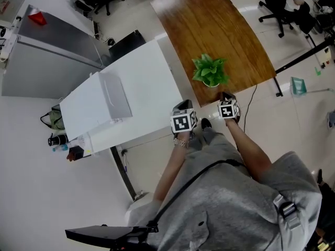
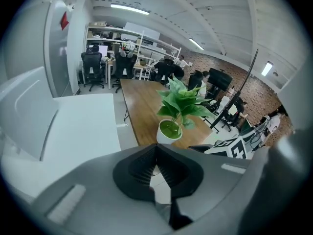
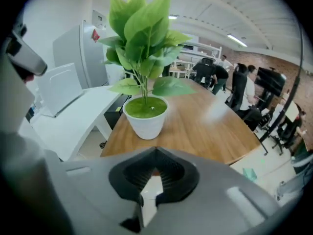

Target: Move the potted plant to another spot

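The potted plant [image 1: 209, 71], green leaves in a small white pot, stands near the close end of the brown wooden table [image 1: 209, 20]. My left gripper [image 1: 184, 106] hovers at the gap between the white table and the wooden one, a little left of the pot. My right gripper [image 1: 226, 96] sits just in front of the pot at the table's end. In the right gripper view the pot [image 3: 145, 115] is close ahead, and the right gripper [image 3: 155, 150] is shut and empty. In the left gripper view the plant [image 2: 178, 104] lies ahead to the right, and the left gripper [image 2: 156, 146] is shut with nothing in it.
A white table [image 1: 141, 82] adjoins the wooden one on the left, with a white box [image 1: 112, 101] on it. A grey cabinet [image 1: 52, 56] stands beyond. Office chairs [image 1: 280, 7] and seated people are at the far side. A teal object [image 1: 298, 85] lies on the floor.
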The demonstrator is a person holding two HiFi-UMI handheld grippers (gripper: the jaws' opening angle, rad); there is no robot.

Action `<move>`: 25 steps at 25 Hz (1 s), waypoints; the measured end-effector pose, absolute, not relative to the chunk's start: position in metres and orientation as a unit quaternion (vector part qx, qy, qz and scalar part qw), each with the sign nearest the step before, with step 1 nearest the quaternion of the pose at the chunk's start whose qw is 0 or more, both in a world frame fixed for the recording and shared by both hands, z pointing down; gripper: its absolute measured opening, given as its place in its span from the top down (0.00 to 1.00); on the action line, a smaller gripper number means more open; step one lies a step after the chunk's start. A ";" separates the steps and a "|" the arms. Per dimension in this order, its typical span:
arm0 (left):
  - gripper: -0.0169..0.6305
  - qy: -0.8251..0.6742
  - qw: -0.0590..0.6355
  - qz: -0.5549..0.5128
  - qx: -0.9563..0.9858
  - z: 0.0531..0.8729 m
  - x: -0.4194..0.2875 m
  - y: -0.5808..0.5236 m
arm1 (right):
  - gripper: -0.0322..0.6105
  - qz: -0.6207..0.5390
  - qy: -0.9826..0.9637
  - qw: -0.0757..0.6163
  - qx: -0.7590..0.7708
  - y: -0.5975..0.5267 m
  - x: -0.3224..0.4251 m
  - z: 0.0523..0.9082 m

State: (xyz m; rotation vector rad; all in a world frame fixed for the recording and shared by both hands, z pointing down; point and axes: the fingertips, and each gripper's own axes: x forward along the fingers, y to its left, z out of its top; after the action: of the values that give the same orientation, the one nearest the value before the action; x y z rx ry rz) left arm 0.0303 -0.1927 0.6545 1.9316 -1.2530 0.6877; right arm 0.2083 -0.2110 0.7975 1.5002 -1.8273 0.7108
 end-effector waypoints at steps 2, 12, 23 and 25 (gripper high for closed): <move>0.95 -0.483 0.365 0.262 0.751 0.656 0.035 -0.184 | 0.95 0.282 -0.697 0.317 0.578 -0.203 0.206 0.788; 0.95 -0.500 0.352 0.237 0.755 0.640 0.010 -0.112 | 0.95 0.247 -0.756 0.226 0.562 -0.177 0.136 0.704; 0.95 -0.508 0.377 0.221 0.742 0.654 -0.029 0.049 | 0.95 0.294 -0.802 0.241 0.460 0.009 0.030 0.666; 0.95 -0.514 0.369 0.216 0.744 0.643 -0.029 0.056 | 0.95 0.289 -0.808 0.245 0.451 0.018 0.028 0.657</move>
State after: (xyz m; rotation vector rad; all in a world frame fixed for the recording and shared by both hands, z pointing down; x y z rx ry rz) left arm -0.0288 0.0562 0.6425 1.9086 -1.3181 0.5536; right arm 0.0279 0.0179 0.6569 1.2319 -2.2053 0.7885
